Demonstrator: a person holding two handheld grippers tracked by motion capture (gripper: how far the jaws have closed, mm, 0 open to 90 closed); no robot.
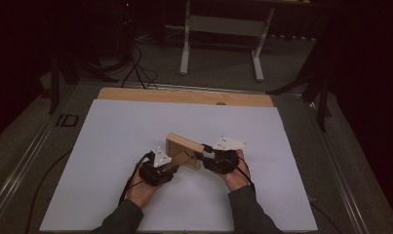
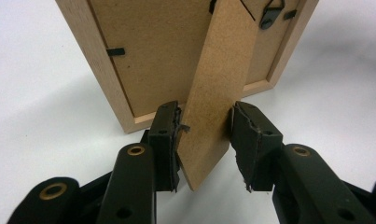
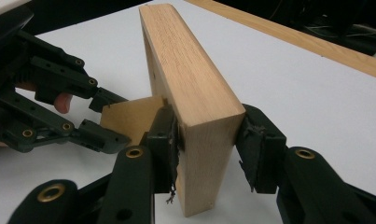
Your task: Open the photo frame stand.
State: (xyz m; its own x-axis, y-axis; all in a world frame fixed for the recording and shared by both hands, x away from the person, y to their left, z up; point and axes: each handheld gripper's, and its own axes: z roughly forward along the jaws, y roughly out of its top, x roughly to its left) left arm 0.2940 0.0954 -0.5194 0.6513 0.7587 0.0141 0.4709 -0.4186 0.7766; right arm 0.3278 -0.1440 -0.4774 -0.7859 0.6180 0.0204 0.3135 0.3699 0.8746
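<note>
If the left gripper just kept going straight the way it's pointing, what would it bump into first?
Probably the back panel of the wooden picture frame. The left gripper has its fingers on either side of the fold-out stand, which leads straight there.

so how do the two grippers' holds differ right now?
The left gripper straddles the thin fibreboard stand leg behind the wooden picture frame. The right gripper clamps the frame's thick side edge. The leg touches the left finger, with a gap on the other side; the right gripper's fingers press both faces. Both work on one frame.
</note>
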